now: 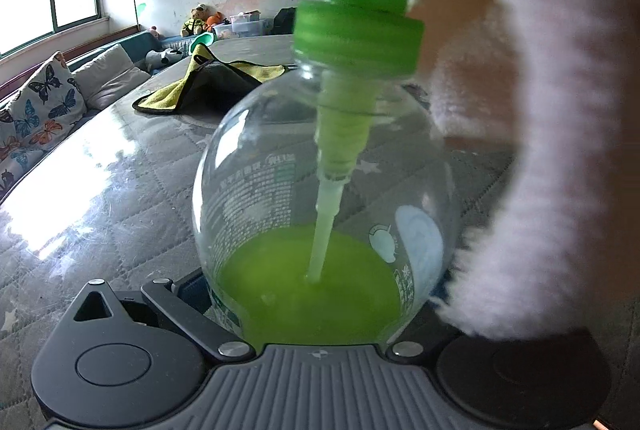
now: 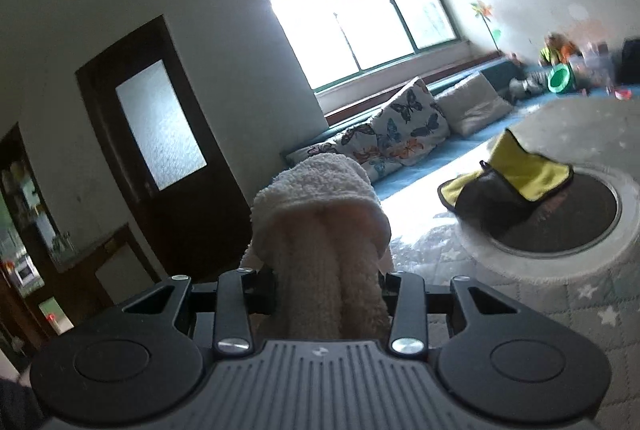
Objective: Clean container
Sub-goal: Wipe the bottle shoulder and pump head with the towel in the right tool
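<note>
A clear pump bottle (image 1: 320, 198) with green liquid in its bottom and a green pump cap (image 1: 360, 34) fills the left wrist view. My left gripper (image 1: 320, 314) is shut on its lower body, and the fingers are hidden behind it. A fluffy white towel (image 1: 560, 118) drapes over the bottle's right side and reaches the pump head. In the right wrist view the same white towel (image 2: 324, 230) is bunched up and held upright by my right gripper (image 2: 326, 290), which is shut on it.
A round table with a grey quilted star-pattern cover (image 1: 120, 198) lies below. A yellow-and-grey cloth (image 1: 208, 82) (image 2: 512, 186) rests on its dark centre disc (image 2: 568, 218). A sofa with butterfly cushions (image 2: 400, 134) runs along the window wall, and a dark door (image 2: 160, 150) stands to the left.
</note>
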`<state>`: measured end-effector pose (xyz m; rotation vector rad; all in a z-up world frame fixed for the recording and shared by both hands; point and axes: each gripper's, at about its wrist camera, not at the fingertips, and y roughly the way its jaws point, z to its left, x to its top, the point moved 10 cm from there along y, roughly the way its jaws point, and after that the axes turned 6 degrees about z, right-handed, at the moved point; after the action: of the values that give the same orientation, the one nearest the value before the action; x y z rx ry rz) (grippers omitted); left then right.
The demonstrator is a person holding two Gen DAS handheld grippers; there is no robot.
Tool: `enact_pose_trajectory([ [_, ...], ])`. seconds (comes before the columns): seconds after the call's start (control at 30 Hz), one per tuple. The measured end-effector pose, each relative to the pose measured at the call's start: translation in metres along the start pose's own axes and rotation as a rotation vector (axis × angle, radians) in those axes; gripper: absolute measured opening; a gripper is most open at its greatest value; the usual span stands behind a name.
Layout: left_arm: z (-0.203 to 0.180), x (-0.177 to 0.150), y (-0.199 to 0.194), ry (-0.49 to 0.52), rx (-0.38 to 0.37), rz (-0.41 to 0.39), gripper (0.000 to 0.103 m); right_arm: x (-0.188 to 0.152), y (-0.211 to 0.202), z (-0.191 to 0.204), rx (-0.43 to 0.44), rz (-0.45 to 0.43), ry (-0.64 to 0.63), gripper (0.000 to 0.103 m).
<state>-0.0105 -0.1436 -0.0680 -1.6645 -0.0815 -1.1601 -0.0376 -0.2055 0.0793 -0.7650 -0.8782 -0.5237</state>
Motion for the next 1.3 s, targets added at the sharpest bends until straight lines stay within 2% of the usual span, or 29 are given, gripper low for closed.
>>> enact_pose_trajectory([
  [0.13, -0.003, 0.000, -0.003, 0.017, 0.023, -0.014, 0.102, 0.001, 0.010, 0.008, 0.011, 0.009, -0.006, 0.038],
  [0.23, -0.002, 0.001, -0.008, 0.024, 0.049, -0.034, 0.094, 0.001, 0.010, 0.005, 0.021, 0.013, 0.023, 0.038],
  [0.27, 0.000, 0.002, -0.009, 0.024, 0.055, -0.041, 0.088, 0.000, 0.010, 0.003, 0.030, 0.015, 0.039, 0.038],
  [0.37, 0.001, 0.002, -0.010, 0.020, 0.042, -0.047, 0.087, -0.002, 0.008, -0.009, 0.077, 0.019, 0.130, 0.038],
  [0.5, 0.000, 0.002, -0.011, 0.016, 0.039, -0.048, 0.087, -0.006, -0.003, -0.019, 0.064, -0.011, 0.176, 0.038],
  [0.6, 0.003, 0.001, -0.010, -0.010, 0.019, -0.043, 0.087, -0.015, -0.007, -0.032, 0.060, 0.004, 0.237, 0.037],
  [0.77, 0.003, 0.000, -0.013, -0.009, 0.022, -0.042, 0.087, -0.031, 0.006, -0.046, -0.064, 0.070, 0.172, 0.038],
  [0.83, 0.001, -0.001, -0.012, -0.011, 0.020, -0.041, 0.087, -0.037, 0.019, -0.053, -0.064, 0.110, 0.183, 0.037],
  [0.93, 0.001, -0.002, -0.013, -0.017, 0.018, -0.036, 0.088, -0.041, 0.030, -0.064, -0.116, 0.128, 0.181, 0.037],
  [1.03, 0.010, 0.010, -0.011, -0.012, 0.028, -0.028, 0.088, -0.051, 0.037, -0.082, -0.211, 0.193, 0.180, 0.037],
  [1.13, 0.008, 0.008, -0.012, -0.011, 0.035, -0.017, 0.088, -0.066, 0.038, -0.092, -0.300, 0.256, 0.124, 0.037],
  [1.23, 0.006, 0.008, -0.015, -0.014, 0.042, -0.026, 0.089, -0.072, 0.027, -0.097, -0.311, 0.248, 0.134, 0.037],
  [1.3, 0.006, 0.011, -0.019, -0.017, 0.041, -0.044, 0.095, -0.074, 0.023, -0.100, -0.316, 0.244, 0.146, 0.038],
])
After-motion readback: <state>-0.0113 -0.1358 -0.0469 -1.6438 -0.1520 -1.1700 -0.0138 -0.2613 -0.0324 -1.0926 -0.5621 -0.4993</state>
